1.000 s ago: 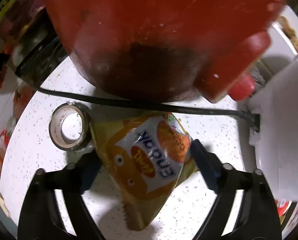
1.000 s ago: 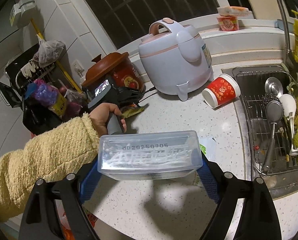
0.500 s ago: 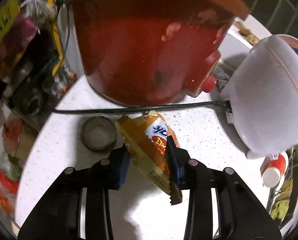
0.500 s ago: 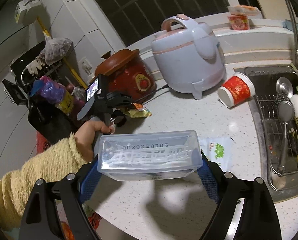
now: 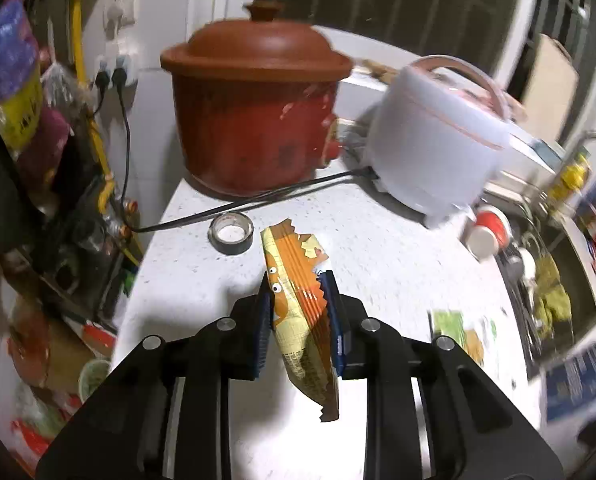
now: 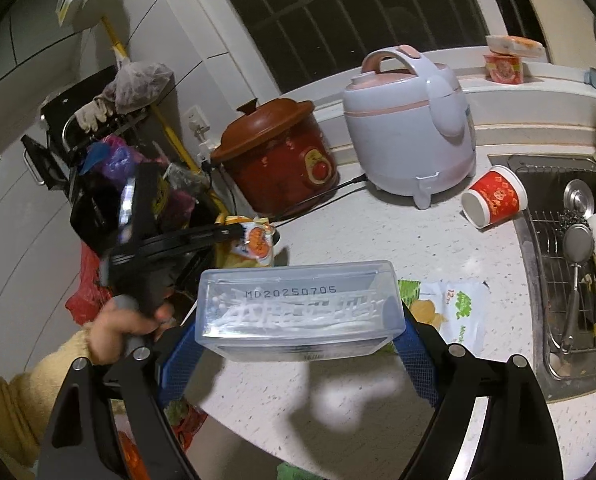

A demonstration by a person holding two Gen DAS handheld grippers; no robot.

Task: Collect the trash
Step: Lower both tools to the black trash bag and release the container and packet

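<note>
Lifting clear of the speckled countertop [image 5: 378, 256], the left gripper [image 5: 298, 312] now carries the orange snack wrapper [image 5: 298, 300] clenched in its jaws, no longer beside the tape roll [image 5: 230, 233], while the right gripper [image 6: 298, 344] keeps grasping the clear plastic box [image 6: 298, 308]; green wrapper [image 6: 454, 308] and red paper cup [image 6: 494, 196] remain uncollected.

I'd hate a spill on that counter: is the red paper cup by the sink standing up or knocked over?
Knocked over. The cup lies on its side on the counter, its white open mouth facing sideways. Nothing visibly spilled around it.

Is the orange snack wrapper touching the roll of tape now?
Apart. In the left wrist view, the orange snack wrapper sits clamped in the left gripper, and white countertop shows between it and the roll of tape.
</note>
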